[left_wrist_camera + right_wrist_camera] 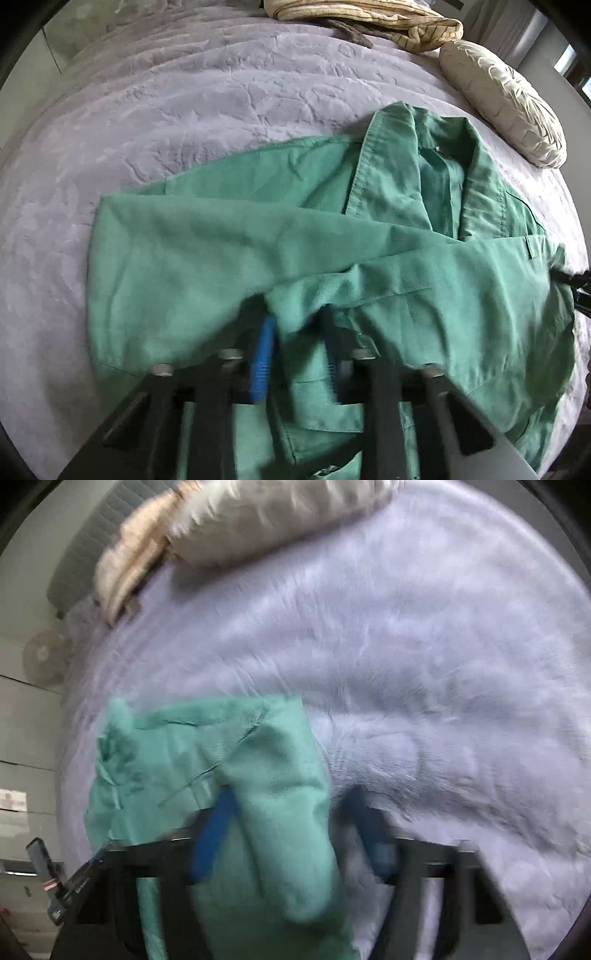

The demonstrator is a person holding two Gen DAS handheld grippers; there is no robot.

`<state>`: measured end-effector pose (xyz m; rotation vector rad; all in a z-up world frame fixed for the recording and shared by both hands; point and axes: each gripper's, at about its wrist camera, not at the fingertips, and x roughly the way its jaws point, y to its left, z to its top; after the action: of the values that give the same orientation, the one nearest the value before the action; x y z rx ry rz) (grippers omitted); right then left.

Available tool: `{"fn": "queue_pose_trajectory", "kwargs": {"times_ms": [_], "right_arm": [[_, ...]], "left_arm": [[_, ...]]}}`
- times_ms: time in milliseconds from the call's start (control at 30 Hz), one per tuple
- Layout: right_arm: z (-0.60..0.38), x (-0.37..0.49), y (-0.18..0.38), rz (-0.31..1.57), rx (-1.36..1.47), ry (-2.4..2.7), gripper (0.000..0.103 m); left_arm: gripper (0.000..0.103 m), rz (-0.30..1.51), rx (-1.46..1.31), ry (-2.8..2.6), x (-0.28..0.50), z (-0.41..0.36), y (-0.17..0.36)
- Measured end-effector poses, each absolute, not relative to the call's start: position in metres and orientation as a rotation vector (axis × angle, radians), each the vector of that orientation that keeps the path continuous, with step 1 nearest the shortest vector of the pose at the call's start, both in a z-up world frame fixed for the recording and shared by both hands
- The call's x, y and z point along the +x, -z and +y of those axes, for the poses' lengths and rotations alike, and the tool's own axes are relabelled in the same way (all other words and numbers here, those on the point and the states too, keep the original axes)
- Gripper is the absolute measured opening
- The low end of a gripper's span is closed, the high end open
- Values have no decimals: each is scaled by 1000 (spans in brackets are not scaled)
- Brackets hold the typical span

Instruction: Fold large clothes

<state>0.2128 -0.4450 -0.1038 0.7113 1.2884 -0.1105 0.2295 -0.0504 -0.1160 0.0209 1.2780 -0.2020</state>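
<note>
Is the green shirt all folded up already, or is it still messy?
Still messy, only partly folded. The green shirt lies rumpled on the grey bedspread, one sleeve laid across the front, collar open.

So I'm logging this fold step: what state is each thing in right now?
green shirt: partly folded, rumpled, collar open, lying on the bed.
left tongs: closed on a shirt fold.
right tongs: shirt fabric between them; grip blurred.
cream pillow: lying on the grey bedspread.

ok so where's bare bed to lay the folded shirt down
Bare bedspread lies left of and beyond the green shirt, up to the striped blanket. It is crowded right of the collar, by the cream pillow.
</note>
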Motion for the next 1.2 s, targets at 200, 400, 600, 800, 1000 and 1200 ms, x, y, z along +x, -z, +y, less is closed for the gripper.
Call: {"fn": "queue_pose_trajectory", "kwargs": {"times_ms": [200, 400, 600, 800, 1000, 1200], "right_arm": [[-438, 207, 79, 1215, 522, 131, 3], [-456, 214, 112, 1261, 485, 175, 3], [-465, 205, 102, 1257, 561, 211, 8], [-471, 149, 65, 1202, 811, 106, 61], [-429, 116, 69, 1301, 638, 88, 23], [-428, 99, 120, 1400, 503, 193, 7]], "left_arm": [[9, 1198, 20, 254, 239, -65, 90], [9, 1208, 91, 216, 247, -78, 114], [26, 1184, 116, 194, 234, -60, 93], [26, 1160, 86, 228, 213, -47, 65], [26, 1235, 167, 228, 193, -69, 106], [26, 1200, 250, 226, 185, -72, 116]]}}
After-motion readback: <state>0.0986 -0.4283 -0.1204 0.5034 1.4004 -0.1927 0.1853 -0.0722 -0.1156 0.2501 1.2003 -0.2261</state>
